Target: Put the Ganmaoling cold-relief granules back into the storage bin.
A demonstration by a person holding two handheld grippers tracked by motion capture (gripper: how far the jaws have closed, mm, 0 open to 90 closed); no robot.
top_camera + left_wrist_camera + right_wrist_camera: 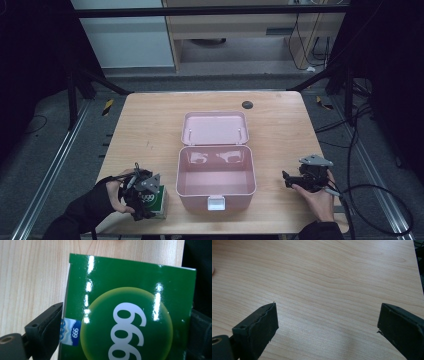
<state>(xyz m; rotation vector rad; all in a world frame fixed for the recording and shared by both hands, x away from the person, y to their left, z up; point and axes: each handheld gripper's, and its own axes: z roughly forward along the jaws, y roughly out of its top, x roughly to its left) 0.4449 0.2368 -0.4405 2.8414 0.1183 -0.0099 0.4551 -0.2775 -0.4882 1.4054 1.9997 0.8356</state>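
Observation:
A glossy green box printed with "666" lies flat on the wooden table. My left gripper has one jaw against each of its sides and is shut on it. In the high view this gripper is at the table's front left, over the green box. An open pink case stands in the middle, its inside bare, its lid laid back. My right gripper is to the right of the case, low over the wood. Its jaws stand wide open with nothing between them.
A white latch sits on the case's front wall. A black round plug is set into the table near the far edge. Cables trail over the floor at the right. Bare wood lies on both sides of the case.

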